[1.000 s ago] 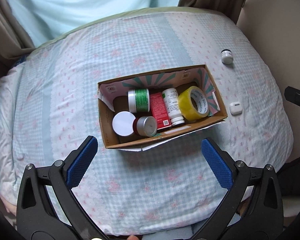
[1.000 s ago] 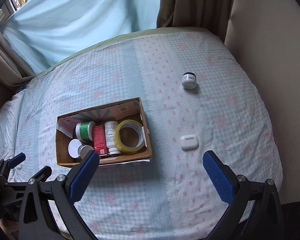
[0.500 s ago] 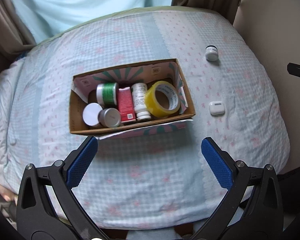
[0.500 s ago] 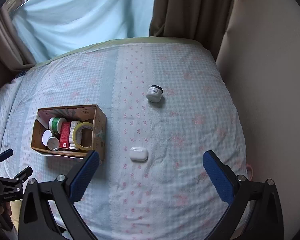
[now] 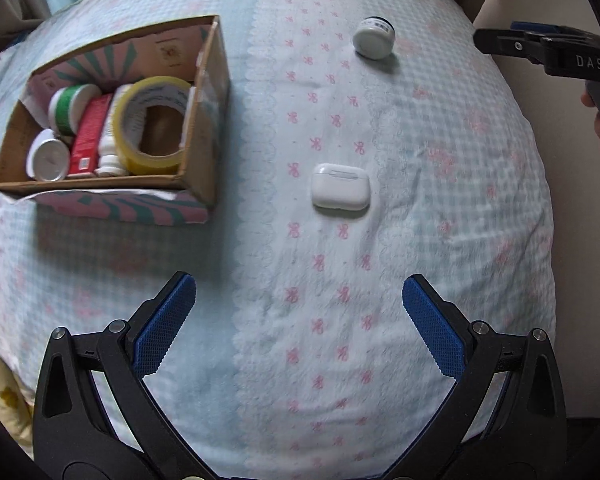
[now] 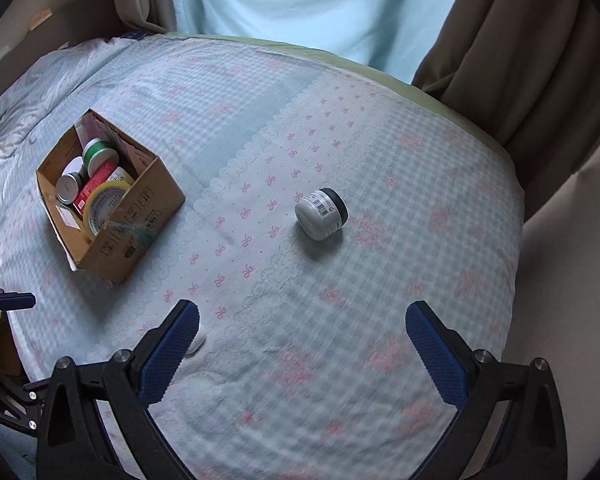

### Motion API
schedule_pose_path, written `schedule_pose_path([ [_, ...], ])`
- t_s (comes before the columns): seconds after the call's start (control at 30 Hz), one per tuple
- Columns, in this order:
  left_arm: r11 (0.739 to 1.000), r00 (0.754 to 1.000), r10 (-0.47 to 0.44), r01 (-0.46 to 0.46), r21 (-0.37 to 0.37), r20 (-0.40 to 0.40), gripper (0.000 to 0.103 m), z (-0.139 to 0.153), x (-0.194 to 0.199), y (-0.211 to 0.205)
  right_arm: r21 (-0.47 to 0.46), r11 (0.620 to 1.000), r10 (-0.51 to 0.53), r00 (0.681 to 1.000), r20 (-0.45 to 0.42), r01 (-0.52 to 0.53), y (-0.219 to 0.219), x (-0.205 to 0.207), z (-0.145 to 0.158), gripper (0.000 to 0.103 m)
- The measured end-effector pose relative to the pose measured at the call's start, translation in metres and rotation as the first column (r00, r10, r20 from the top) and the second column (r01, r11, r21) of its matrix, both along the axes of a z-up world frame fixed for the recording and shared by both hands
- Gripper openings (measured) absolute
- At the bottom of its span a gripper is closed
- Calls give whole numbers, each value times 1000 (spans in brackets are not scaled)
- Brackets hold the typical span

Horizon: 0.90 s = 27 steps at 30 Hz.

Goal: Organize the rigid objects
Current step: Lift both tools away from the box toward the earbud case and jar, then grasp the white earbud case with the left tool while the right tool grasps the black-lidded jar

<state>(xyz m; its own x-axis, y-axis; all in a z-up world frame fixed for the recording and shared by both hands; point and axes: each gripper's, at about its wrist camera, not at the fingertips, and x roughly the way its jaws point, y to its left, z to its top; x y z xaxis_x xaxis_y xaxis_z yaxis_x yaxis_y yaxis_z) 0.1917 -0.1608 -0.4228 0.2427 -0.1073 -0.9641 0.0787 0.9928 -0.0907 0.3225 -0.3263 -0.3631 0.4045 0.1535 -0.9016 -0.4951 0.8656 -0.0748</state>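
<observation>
White case [image 6: 196,345] mostly hidden behind right tongs' finger, jar [image 6: 321,213] label unreadable, probably a barcode

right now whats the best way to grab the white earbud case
Come straight down with the open left gripper and pinch the white earbud case across its short sides. It lies flat on the bedspread, nothing beside it.

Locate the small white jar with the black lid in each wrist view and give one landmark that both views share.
Left wrist view: the small white jar with the black lid lies on the bed near the top, right of centre, beyond the white earbud case.
Right wrist view: the jar lies on its side near the picture's centre.
Shared landmark: the open cardboard box of items, left of the jar in both.
</observation>
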Motion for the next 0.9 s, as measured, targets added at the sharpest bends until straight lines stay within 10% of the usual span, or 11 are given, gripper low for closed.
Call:
schedule_pose_path([
  [0.4, 997, 997, 41, -45, 55, 73, 102, -91, 63, -44, 9, 974, 224, 973, 51, -225, -2, 79, -90, 103],
  [0.7, 996, 991, 77, -81, 29, 107, 92, -106, 64, -39, -2, 939, 345, 938, 30, -345, 20, 112, -135, 103],
  [0.9, 996, 988, 86, -88, 13, 127, 78, -105, 68, -35, 2, 917, 398, 917, 20, -398, 32, 130, -146, 80],
])
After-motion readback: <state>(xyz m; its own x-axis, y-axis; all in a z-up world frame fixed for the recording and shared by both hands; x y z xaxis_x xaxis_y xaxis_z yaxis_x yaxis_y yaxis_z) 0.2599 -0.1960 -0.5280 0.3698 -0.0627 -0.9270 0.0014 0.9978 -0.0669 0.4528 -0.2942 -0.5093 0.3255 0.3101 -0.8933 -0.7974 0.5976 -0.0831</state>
